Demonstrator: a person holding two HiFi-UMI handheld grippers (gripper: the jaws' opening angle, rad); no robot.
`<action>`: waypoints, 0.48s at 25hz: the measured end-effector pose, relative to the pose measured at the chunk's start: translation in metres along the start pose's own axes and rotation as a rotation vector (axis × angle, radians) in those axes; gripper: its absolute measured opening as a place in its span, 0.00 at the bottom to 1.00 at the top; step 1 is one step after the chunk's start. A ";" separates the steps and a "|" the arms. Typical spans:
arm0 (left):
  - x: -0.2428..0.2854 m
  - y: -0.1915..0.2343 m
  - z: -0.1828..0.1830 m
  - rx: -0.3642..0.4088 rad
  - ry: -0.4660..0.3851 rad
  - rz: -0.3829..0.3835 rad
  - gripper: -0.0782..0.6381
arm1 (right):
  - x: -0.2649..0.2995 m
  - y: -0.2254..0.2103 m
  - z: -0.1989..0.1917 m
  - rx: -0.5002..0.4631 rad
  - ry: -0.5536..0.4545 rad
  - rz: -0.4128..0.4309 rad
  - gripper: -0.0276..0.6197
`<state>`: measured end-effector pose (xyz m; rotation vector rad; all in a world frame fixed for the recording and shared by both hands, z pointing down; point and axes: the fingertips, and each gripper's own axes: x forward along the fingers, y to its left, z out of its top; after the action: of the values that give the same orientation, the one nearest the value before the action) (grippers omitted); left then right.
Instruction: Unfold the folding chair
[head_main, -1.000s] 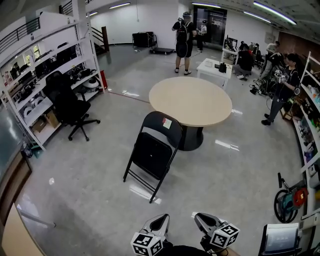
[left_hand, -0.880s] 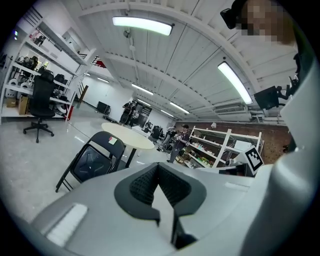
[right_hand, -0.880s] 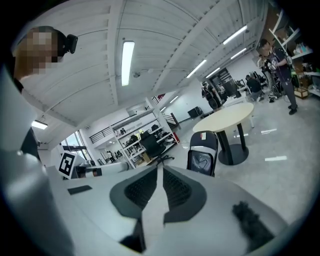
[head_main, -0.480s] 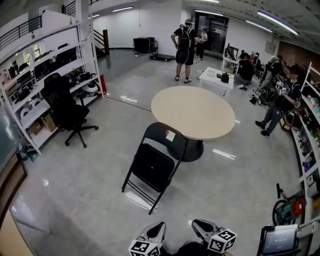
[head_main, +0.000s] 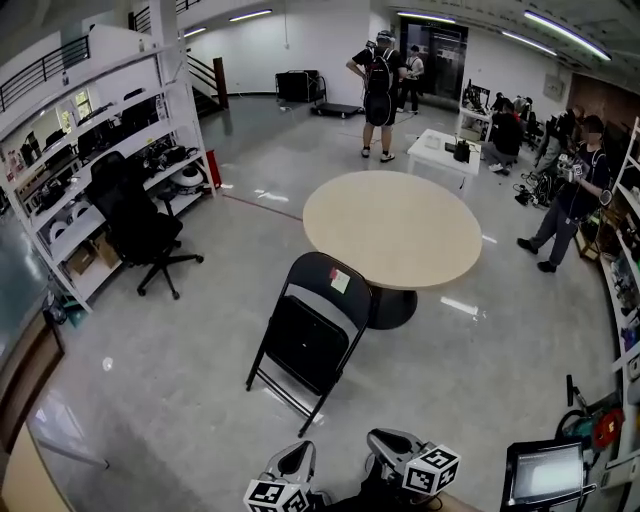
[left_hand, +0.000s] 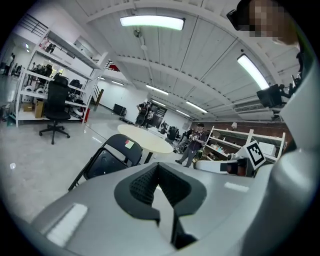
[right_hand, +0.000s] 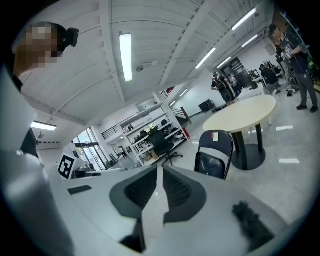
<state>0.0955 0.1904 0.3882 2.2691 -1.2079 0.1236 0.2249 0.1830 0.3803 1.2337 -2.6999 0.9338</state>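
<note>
Fingers of left gripper: closed together, nothing between them; fingers of right gripper: likewise pressed together, empty; both grippers side by side at the head view's bottom edge, aimed toward the chair and well apart from it; folding chair: black, folded, seat up, standing on the grey floor just beside the round table; office chair: by the shelving, left; people: standing beyond the table.

Black folding chair, centre frame; folded nearly flat, standing upright on the floor; sticker on backrest.
</note>
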 end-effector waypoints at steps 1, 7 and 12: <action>0.010 -0.004 0.004 0.007 -0.006 0.006 0.12 | 0.001 -0.009 0.008 -0.006 -0.003 0.010 0.10; 0.073 -0.031 0.027 0.051 -0.027 0.021 0.12 | -0.002 -0.074 0.050 -0.015 -0.012 0.027 0.10; 0.107 -0.044 0.026 0.041 -0.021 0.047 0.12 | -0.010 -0.115 0.059 -0.013 0.008 0.039 0.10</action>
<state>0.1888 0.1176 0.3829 2.2828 -1.2809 0.1440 0.3242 0.1006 0.3877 1.1764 -2.7291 0.9223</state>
